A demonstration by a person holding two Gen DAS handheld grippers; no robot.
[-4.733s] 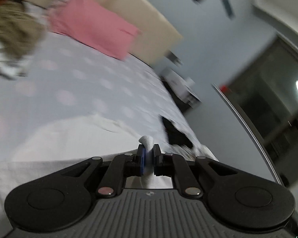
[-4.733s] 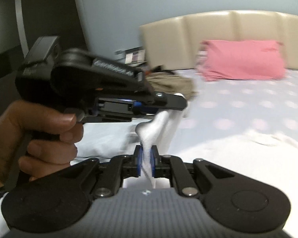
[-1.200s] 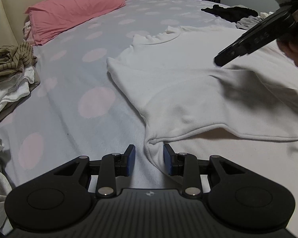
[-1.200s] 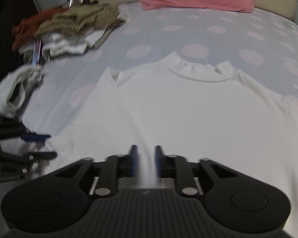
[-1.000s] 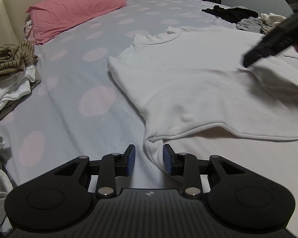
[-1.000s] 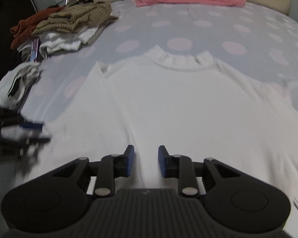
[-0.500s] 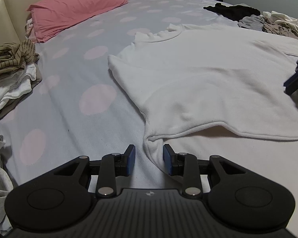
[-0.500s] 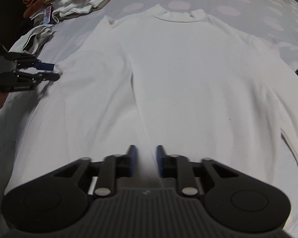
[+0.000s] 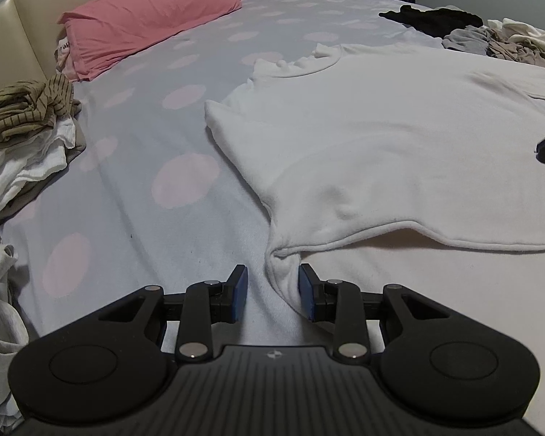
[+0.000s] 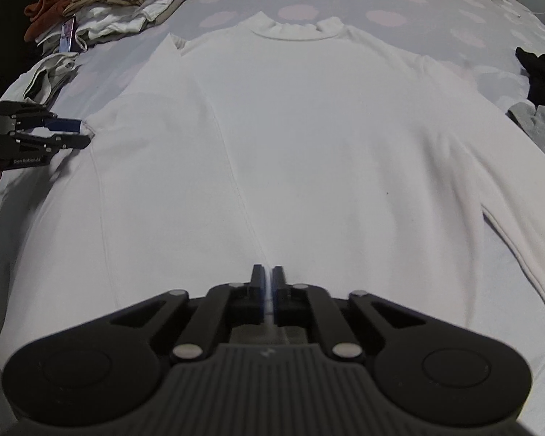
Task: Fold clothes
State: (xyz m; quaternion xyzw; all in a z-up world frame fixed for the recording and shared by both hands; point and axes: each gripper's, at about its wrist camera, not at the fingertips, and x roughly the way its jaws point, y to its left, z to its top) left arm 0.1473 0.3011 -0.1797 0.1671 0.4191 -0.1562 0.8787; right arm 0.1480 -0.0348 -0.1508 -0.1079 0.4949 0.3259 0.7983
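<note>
A white long-sleeved sweater [image 10: 309, 127] lies flat on the spotted bed sheet [image 9: 134, 167], collar [image 10: 294, 31] at the far end. Its left sleeve is folded in over the body. My left gripper [image 9: 272, 292] stands open at the left side. The rounded fold of the sleeve edge [image 9: 283, 272] lies between its blue pads, close to the right one. In the right wrist view the left gripper [image 10: 81, 132] shows at the sweater's left edge. My right gripper [image 10: 267, 283] is low over the sweater's near end, shut on a thin ridge of white fabric.
A pink pillow [image 9: 145, 11] leans on the cream headboard [image 9: 25, 18]. A pile of striped and white clothes [image 9: 25, 127] lies at the left of the bed. Black and grey garments [image 9: 472, 32] sit at the right, beside the sweater's other sleeve [image 10: 508, 200].
My right gripper has drawn back along the sweater toward its near end, sunk lower, and its jaws have closed on the fabric. The left gripper has stayed put and open.
</note>
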